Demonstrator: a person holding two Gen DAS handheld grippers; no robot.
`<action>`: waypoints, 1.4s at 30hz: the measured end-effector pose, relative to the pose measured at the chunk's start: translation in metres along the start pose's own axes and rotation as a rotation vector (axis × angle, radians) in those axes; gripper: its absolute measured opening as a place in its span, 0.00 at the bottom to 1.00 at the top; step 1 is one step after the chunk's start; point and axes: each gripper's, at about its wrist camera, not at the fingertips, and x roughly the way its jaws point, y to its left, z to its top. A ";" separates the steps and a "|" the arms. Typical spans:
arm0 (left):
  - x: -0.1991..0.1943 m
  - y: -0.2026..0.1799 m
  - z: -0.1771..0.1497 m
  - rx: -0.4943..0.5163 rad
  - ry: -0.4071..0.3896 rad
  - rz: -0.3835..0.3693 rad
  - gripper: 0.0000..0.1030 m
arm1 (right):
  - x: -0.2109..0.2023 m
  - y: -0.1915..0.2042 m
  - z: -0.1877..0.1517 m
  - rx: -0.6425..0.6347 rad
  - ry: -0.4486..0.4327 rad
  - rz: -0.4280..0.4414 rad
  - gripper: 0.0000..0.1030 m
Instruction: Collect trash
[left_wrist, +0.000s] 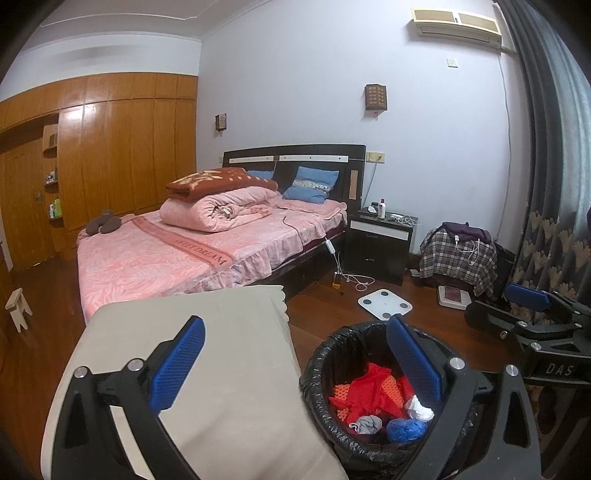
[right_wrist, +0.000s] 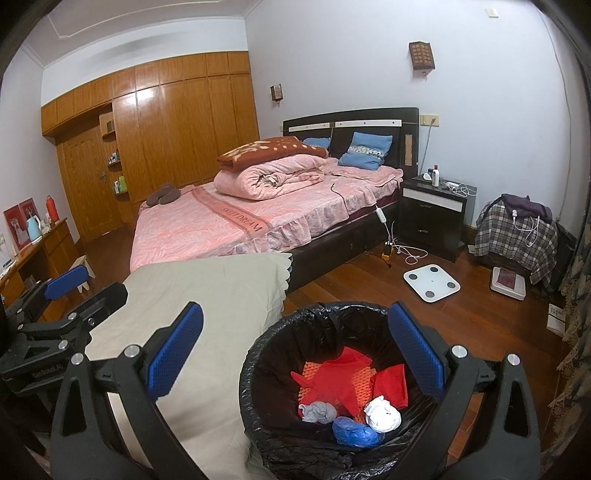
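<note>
Bed (right_wrist: 229, 225) at back, beige cloth-covered table (right_wrist: 207, 314) in front, lined bin (right_wrist: 273, 369) on floor at its right edge holding red, white, blue, grey trash (right_wrist: 351, 391); left gripper (left_wrist: 295, 373) and right gripper (right_wrist: 295, 369) both spread wide, empty.

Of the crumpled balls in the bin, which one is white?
In the trash bin, the white wad sits rightmost, beside the blue wad and opposite the grey wad.

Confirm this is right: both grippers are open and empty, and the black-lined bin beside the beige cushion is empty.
Not quite. The bin is not empty: the right wrist view shows red, white, grey and blue scraps inside. The left gripper and right gripper are open and empty, beside the beige cushion.
</note>
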 end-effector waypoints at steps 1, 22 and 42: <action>0.000 0.000 0.000 0.000 0.001 0.000 0.94 | 0.001 -0.001 0.000 0.000 0.001 0.001 0.95; -0.001 0.003 0.001 -0.001 0.003 0.006 0.94 | 0.000 0.001 0.000 -0.003 0.003 0.001 0.95; -0.001 0.003 0.001 -0.001 0.003 0.007 0.94 | 0.001 0.002 0.000 -0.002 0.005 0.000 0.95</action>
